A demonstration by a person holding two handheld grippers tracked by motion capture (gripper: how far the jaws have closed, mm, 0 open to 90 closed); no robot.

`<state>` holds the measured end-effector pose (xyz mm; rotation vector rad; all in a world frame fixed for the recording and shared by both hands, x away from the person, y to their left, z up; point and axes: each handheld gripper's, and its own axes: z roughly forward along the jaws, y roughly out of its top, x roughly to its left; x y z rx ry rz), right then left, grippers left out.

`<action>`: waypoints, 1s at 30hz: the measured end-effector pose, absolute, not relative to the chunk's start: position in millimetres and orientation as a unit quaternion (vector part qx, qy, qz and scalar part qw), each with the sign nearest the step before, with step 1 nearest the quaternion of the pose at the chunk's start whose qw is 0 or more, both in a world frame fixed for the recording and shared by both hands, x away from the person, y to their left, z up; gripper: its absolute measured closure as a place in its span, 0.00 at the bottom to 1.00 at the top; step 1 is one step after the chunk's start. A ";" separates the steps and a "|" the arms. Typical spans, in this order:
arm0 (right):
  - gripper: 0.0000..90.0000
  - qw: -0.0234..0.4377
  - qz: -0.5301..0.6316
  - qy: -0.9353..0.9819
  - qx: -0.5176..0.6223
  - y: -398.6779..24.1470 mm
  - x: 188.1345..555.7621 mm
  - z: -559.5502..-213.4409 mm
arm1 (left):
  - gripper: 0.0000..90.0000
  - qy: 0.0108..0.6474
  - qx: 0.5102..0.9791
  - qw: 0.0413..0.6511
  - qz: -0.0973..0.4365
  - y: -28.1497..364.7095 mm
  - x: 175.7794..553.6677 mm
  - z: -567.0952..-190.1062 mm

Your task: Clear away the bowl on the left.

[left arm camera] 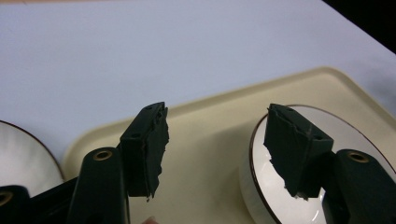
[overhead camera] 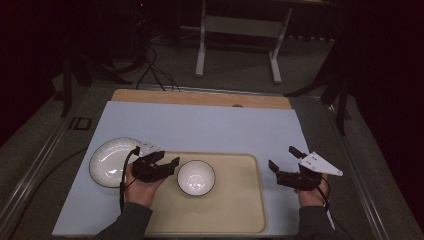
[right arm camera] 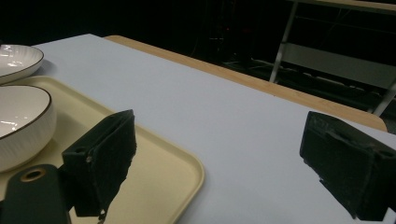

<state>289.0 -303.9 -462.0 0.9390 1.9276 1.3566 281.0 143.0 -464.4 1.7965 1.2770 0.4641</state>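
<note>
Bowl (overhead camera: 196, 177): small, white, glossy, dark-rimmed, ribbed outside; upright on cream tray (overhead camera: 240, 210), left of centre. Left gripper (overhead camera: 167, 159) beside it: jaws wide, empty.

A small white ceramic bowl (overhead camera: 196, 177) sits on a cream plastic tray (overhead camera: 240, 210); the left gripper (overhead camera: 166, 161), jaws apart, hovers just beside it.

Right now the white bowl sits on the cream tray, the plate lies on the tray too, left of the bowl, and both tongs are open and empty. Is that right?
One detail is wrong: the plate lies off the tray, on the blue mat at the tray's left end, as the high view shows. The bowl does sit on the tray, and both the left tongs and the right tongs are open and empty.
</note>
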 end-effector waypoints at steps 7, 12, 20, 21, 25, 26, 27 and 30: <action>0.12 0.298 0.511 0.725 0.354 -304.2 288.9 -461.8 | 0.39 0.505 0.713 0.434 0.222 158.9 278.2 -455.5; 0.12 0.298 0.512 0.724 0.354 -304.3 288.9 -461.7 | 0.38 0.494 0.707 0.444 0.245 176.8 274.5 -448.0; 0.12 0.296 0.513 0.723 0.356 -304.7 288.7 -461.6 | 0.38 0.501 0.681 0.456 0.279 218.5 266.8 -440.4; 0.12 0.296 0.513 0.722 0.357 -304.9 288.7 -461.5 | 0.39 0.500 0.680 0.459 0.280 223.2 266.1 -439.5; 0.12 0.296 0.513 0.722 0.357 -304.8 288.9 -461.7 | 0.39 0.497 0.666 0.478 0.284 249.3 261.2 -437.4; 0.12 0.296 0.513 0.722 0.357 -304.7 288.9 -461.7 | 0.39 0.498 0.662 0.482 0.285 256.8 259.6 -437.8; 0.12 0.296 0.513 0.722 0.357 -304.6 288.9 -461.7 | 0.39 0.499 0.659 0.486 0.285 260.7 258.9 -438.3; 0.12 0.296 0.513 0.722 0.358 -304.5 288.8 -461.8 | 0.39 0.507 0.650 0.481 0.299 273.5 256.7 -442.6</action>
